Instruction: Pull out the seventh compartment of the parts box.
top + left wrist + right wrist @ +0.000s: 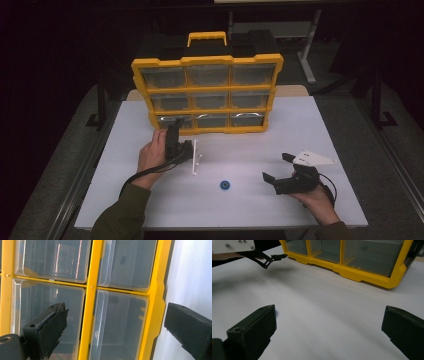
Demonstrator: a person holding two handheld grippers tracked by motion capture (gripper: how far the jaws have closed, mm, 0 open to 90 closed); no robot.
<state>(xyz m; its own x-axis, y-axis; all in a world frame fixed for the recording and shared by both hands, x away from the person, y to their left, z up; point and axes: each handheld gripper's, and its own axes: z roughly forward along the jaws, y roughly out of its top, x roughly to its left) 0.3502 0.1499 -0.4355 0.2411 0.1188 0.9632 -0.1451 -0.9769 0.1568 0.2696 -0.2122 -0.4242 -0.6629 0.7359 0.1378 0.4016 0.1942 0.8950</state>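
Left claw [172, 125] wide open at yellow plastic clear-drawered organiser's [207, 61] bottom-left drawer (frame centre); right claw [276, 167] gaping, empty, lower right.

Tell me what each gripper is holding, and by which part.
Nothing is held. The left gripper is open before the yellow drawer cabinet; the right gripper is open over the white table.

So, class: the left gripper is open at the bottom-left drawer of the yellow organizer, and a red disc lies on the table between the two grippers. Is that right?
Not quite: the disc is blue, not red, as the high view shows. The rest holds: the left gripper is open at the bottom-left drawer of the yellow organizer, and the disc lies on the table between it and the right gripper.
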